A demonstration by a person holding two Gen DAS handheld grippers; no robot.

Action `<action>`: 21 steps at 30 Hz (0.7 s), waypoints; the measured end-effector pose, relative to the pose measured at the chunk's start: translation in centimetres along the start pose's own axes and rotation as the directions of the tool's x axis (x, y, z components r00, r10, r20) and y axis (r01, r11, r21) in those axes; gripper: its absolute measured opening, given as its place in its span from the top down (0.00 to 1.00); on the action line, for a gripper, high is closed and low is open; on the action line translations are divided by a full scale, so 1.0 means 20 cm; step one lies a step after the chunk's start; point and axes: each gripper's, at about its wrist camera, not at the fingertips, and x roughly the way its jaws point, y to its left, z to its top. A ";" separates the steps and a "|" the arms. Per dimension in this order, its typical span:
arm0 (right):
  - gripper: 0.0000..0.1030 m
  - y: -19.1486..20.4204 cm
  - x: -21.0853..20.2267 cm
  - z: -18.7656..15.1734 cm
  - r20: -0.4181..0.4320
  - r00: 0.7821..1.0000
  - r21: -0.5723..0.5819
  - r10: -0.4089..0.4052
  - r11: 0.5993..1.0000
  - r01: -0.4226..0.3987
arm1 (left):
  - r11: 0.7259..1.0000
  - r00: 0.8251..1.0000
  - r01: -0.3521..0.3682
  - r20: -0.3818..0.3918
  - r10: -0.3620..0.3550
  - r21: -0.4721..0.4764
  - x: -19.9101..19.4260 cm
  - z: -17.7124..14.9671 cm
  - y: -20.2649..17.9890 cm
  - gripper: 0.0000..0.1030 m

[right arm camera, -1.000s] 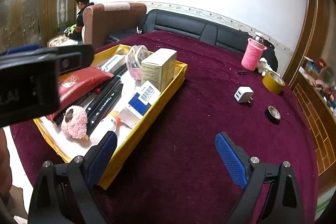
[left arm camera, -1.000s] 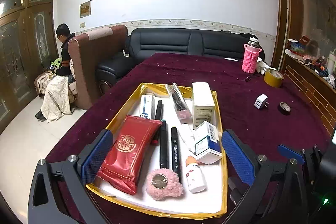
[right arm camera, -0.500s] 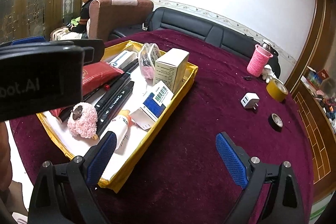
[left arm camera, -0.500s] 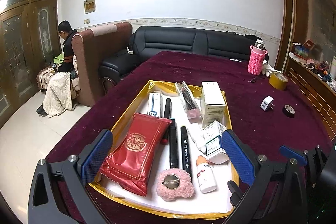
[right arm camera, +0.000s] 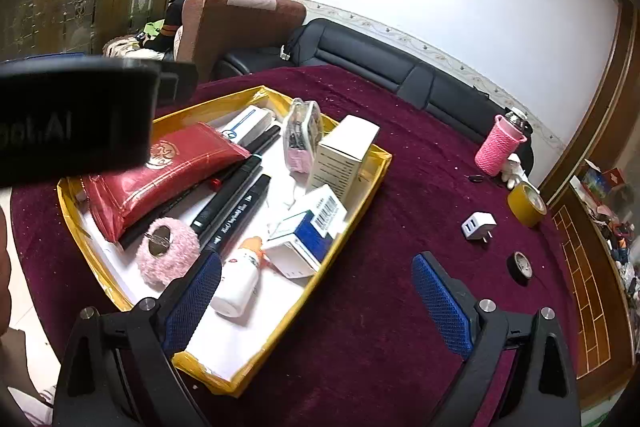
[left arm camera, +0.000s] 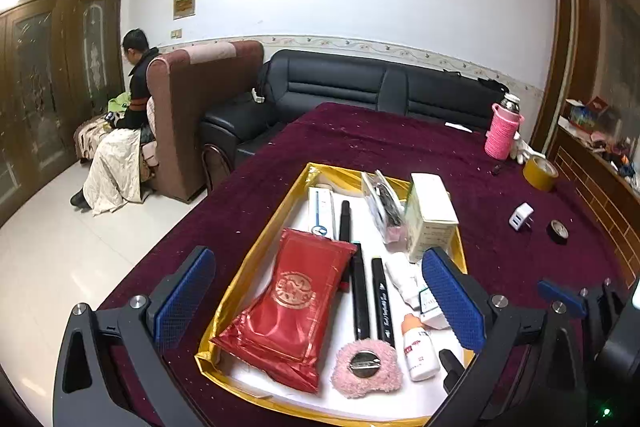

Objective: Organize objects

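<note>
A yellow-rimmed tray sits on the maroon table. It holds a red pouch, black markers, a pink fluffy puff, a small white bottle, white boxes and a blue-and-white box. My left gripper is open and empty above the tray's near end. My right gripper is open and empty over the tray's right rim.
On the table to the right lie a white plug adapter, a black tape roll, a yellow tape roll and a pink-sleeved bottle. A black sofa and a seated person are behind.
Both grippers have drawn back and risen a little; the tray sits lower and nearer in the views. Nothing in the tray has moved. Both stay open.
</note>
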 end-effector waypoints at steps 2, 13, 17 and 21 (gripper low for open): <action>0.04 0.02 0.00 0.01 -0.002 1.000 -0.008 0.000 1.000 0.000 | 1.000 1.000 -0.018 0.007 0.018 -0.005 0.00 0.00 0.02 0.00; 0.04 0.11 0.04 0.02 -0.021 1.000 -0.052 0.002 0.999 -0.004 | 0.997 0.997 -0.077 0.000 0.077 -0.021 0.01 -0.03 0.11 0.00; 0.04 0.12 0.03 0.02 -0.019 1.000 -0.053 0.003 0.999 -0.004 | 0.996 0.996 -0.087 -0.011 0.087 -0.015 0.02 -0.03 0.12 0.00; 0.04 0.12 0.03 0.02 -0.022 1.000 -0.054 0.004 0.999 -0.005 | 0.995 0.995 -0.100 -0.016 0.100 -0.013 0.02 -0.04 0.12 0.00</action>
